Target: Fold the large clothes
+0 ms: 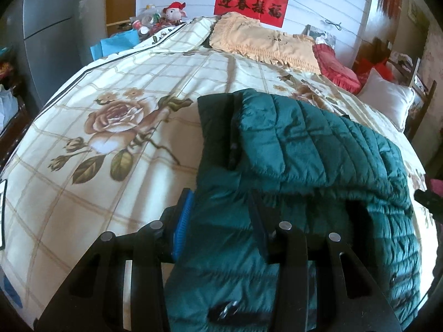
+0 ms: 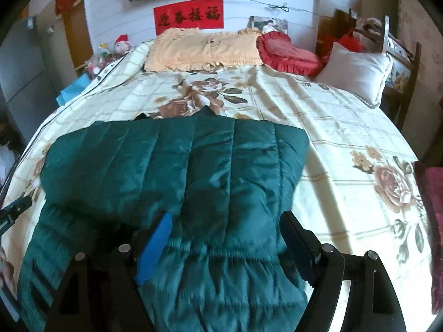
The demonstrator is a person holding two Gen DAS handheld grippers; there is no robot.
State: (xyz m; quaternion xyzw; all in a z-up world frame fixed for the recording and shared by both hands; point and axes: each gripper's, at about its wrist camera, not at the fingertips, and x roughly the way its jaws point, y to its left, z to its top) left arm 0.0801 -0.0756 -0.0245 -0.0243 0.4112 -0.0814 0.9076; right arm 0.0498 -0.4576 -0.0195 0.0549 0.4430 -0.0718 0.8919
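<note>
A dark green quilted puffer jacket (image 1: 313, 149) lies on the floral bedspread (image 1: 116, 116), partly folded over itself. My left gripper (image 1: 218, 218) has jacket fabric between its fingers at the jacket's near left edge; the blue pad (image 1: 182, 221) shows on the left finger. In the right wrist view the jacket (image 2: 177, 163) lies spread across the bed. My right gripper (image 2: 227, 238) stands wide open over the jacket's near hem, with the blue pad (image 2: 155, 246) on the left finger and the right finger (image 2: 296, 238) at the jacket's right edge.
A yellow pillow (image 2: 202, 47), a red frilled cushion (image 2: 288, 52) and a white pillow (image 2: 357, 72) lie at the bed's head. A cluttered side table with a toy (image 1: 174, 11) stands at far left. A dark red cloth (image 2: 432, 210) lies at the bed's right edge.
</note>
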